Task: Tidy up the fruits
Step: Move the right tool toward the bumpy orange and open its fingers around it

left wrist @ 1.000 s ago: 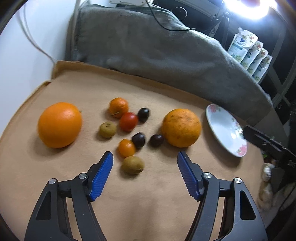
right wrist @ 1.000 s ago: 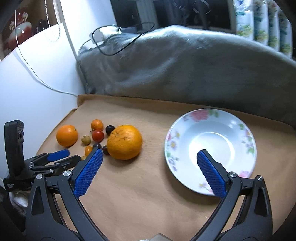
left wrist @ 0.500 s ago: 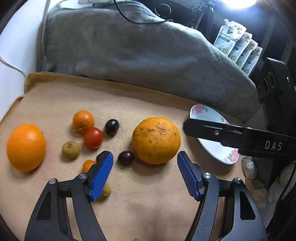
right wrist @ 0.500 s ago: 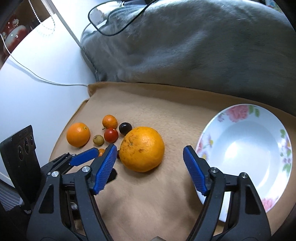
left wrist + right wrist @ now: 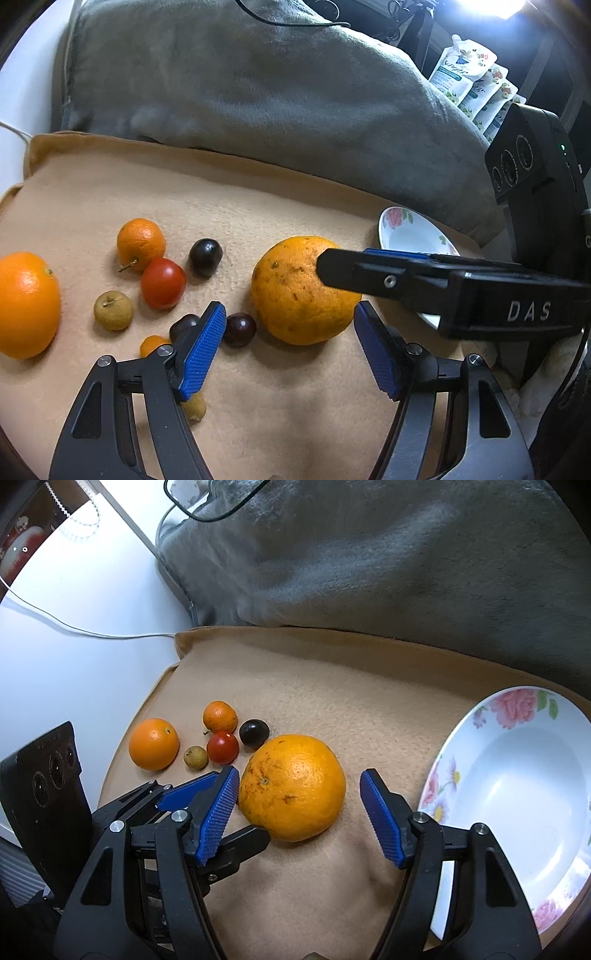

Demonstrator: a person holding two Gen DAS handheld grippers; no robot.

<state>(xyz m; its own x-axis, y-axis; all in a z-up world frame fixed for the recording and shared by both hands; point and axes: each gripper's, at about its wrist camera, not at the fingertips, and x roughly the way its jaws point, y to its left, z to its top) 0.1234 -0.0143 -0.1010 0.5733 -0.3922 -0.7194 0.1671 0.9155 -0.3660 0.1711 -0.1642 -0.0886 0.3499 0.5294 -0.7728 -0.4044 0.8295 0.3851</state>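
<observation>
A large spotted orange (image 5: pixel 301 290) (image 5: pixel 291 786) lies on the tan mat. My right gripper (image 5: pixel 299 808) is open with its blue pads on either side of it; it enters the left wrist view from the right (image 5: pixel 424 280). My left gripper (image 5: pixel 288 347) is open just in front of the same orange. A smooth orange (image 5: pixel 26 304) (image 5: pixel 154 743), a mandarin (image 5: pixel 141 240), a red tomato (image 5: pixel 163 282), dark plums (image 5: pixel 205 256), a small brown fruit (image 5: pixel 113 310) and a tiny orange fruit (image 5: pixel 151 345) lie to the left. A flowered white plate (image 5: pixel 517 790) sits to the right.
A grey blanket (image 5: pixel 258 92) is heaped behind the mat. A white wall with a cable (image 5: pixel 74 627) is at the left. Pouches (image 5: pixel 469 81) stand at the back right. Another small brown fruit (image 5: pixel 194 406) lies under my left finger.
Both grippers moved in toward the large spotted orange. The right gripper now straddles it, and the left gripper has shifted right and closer to it.
</observation>
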